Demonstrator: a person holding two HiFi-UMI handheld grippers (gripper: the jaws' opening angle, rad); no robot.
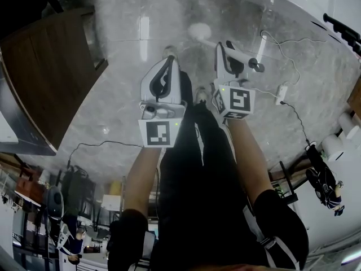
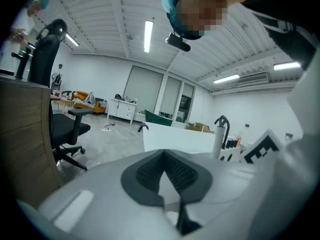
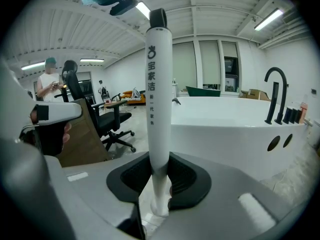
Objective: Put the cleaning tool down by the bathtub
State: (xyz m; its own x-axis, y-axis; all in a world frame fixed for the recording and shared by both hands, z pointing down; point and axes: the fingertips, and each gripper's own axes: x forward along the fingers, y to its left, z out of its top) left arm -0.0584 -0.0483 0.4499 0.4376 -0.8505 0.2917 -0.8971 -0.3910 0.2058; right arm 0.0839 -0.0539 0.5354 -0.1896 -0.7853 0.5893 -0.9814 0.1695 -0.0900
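Note:
The cleaning tool [image 3: 159,99] is a white stick with a black cap and dark print on its handle. It stands upright between the pads of my right gripper [image 3: 160,176], which is shut on its lower part. From the head view the tool [image 1: 217,43] reaches out over the grey floor from the right gripper [image 1: 229,54], with its round white head at the far end. The white bathtub [image 3: 225,126] stands just ahead and to the right. My left gripper [image 1: 167,61] hangs beside the right one, jaws together and nothing in them [image 2: 165,179].
A wooden desk [image 1: 48,75] is at the left. A power strip [image 1: 281,92] and cables lie on the floor to the right. A black faucet [image 3: 275,91] rises beside the tub. An office chair [image 3: 107,119] and a person [image 3: 50,81] are off to the left.

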